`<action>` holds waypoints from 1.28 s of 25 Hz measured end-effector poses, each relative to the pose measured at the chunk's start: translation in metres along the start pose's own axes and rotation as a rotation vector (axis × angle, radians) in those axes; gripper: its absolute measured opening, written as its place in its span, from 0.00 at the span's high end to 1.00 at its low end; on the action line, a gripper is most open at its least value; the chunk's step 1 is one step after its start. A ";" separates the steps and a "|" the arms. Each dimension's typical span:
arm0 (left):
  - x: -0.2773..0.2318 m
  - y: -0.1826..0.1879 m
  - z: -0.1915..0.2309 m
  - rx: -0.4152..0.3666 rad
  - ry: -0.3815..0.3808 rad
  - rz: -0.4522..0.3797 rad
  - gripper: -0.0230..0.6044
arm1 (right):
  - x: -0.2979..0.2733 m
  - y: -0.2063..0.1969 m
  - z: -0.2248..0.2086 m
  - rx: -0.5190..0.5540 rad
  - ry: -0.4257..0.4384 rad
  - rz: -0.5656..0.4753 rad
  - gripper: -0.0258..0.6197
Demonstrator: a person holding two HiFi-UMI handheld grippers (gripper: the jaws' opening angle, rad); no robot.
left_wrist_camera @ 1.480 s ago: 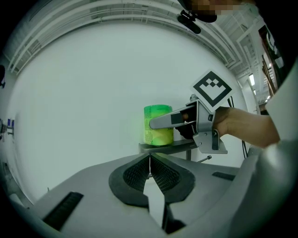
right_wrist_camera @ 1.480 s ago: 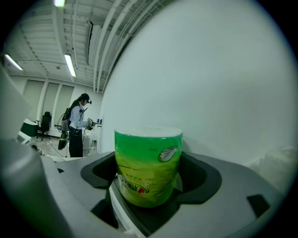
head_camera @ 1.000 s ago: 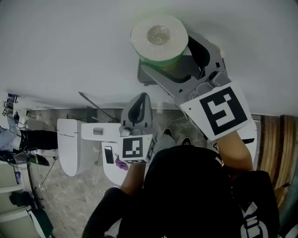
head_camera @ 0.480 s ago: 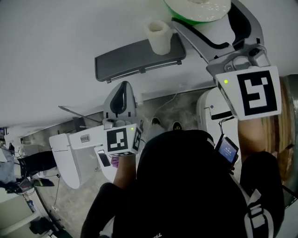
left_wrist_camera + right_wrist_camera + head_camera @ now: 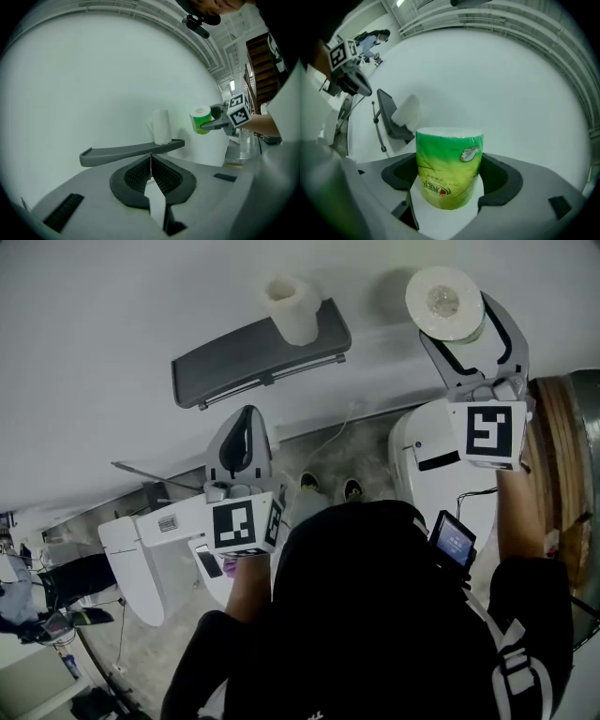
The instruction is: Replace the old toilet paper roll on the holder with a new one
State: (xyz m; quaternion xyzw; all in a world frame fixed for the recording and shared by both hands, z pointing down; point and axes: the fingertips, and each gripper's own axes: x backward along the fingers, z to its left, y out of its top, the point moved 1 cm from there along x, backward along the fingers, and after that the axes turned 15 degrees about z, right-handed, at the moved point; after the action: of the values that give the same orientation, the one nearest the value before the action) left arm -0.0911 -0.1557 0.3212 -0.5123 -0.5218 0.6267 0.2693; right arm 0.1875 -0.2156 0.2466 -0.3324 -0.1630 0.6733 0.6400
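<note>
white wall (image 5: 112, 315) fills the background. the left tongs (image 5: 151, 161) are clenched, both jaws pressed together with nothing between them, and they point at this wall. just ahead of their tips a grey holder shelf (image 5: 126, 152) is fixed on the wall. the old roll (image 5: 161, 126), white and thin, stands upright on the end of the shelf, ahead and a little to the right of the left tongs. further right, apart from the shelf, the right tongs (image 5: 450, 176) are grasping the new roll (image 5: 449, 159) in its green wrapper, upright between the jaws, near the wall.
</note>
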 end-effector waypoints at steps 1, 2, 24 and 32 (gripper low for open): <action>0.001 0.000 0.000 -0.001 0.000 0.000 0.93 | -0.001 -0.010 0.009 0.012 0.005 0.022 0.33; 0.003 -0.001 0.000 -0.008 0.001 0.006 0.93 | -0.001 -0.019 0.018 0.021 0.009 0.038 0.33; 0.005 -0.015 0.028 0.004 0.059 0.033 0.93 | -0.080 -0.071 0.172 0.521 0.096 0.207 0.33; 0.012 -0.011 0.042 0.016 0.105 0.034 0.93 | -0.079 -0.036 0.197 0.586 0.118 0.158 0.33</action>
State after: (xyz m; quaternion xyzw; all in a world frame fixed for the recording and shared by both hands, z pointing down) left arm -0.1356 -0.1575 0.3243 -0.5510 -0.4932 0.6077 0.2896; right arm 0.0822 -0.2465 0.4320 -0.1840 0.1019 0.7187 0.6627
